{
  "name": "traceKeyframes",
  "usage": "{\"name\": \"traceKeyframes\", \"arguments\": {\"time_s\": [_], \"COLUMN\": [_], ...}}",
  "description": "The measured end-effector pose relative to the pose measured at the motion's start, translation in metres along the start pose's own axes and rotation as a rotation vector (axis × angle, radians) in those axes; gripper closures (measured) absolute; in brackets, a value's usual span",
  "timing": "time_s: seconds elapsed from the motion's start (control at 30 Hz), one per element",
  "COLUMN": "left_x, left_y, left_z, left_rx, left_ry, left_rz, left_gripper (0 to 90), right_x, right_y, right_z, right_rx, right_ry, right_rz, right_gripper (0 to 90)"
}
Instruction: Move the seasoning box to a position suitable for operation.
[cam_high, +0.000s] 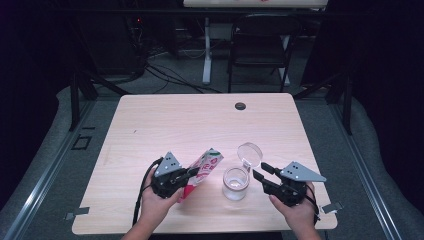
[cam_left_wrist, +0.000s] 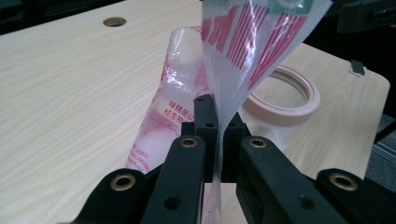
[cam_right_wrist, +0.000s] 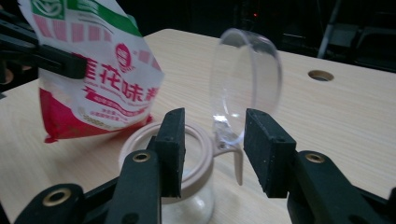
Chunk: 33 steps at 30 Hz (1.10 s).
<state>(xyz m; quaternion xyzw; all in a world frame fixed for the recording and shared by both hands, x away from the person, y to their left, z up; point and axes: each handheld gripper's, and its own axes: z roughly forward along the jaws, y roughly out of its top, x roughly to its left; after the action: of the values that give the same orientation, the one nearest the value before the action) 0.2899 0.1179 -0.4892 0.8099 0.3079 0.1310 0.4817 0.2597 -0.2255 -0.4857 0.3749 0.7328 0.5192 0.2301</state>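
Seasoning bag held tilted over an open jar near the bench's front edge.

The left claw (cam_high: 189, 173) is pinching the red-and-white bag (cam_high: 202, 170) by a thin fold; the bag's long axis leans from its lower end on the bench (cam_high: 165, 125) up toward the jar (cam_high: 235, 183), its top corner pointing at the jar's hinged clear lid (cam_high: 249, 153), which stands raised. The right claw (cam_high: 260, 172) is spread, its jaws just beside the jar's rim and lid hinge. The bench is pale wood with a round cable hole (cam_high: 240, 106) near its back edge; behind it stand a folding chair (cam_high: 260, 47) and floor cables (cam_high: 165, 72) in a dark room.
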Motion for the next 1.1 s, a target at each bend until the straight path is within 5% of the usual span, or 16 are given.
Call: {"name": "traceKeyframes", "arguments": {"time_s": [0.47,1.1], "left_x": [-0.009,-0.006], "left_y": [-0.021,-0.026], "left_z": [0.011,0.011], "left_rx": [0.049,0.040], "left_ry": [-0.044,-0.083], "left_rz": [-0.005,-0.051], "left_gripper": [89.8,89.2], "right_x": [0.026,0.044], "right_y": [0.009,0.010], "right_z": [0.033,0.064], "right_rx": [0.051,0.128], "right_ry": [0.166,0.246], "right_rz": [-0.115,-0.155], "right_gripper": [61.9,68.8]}}
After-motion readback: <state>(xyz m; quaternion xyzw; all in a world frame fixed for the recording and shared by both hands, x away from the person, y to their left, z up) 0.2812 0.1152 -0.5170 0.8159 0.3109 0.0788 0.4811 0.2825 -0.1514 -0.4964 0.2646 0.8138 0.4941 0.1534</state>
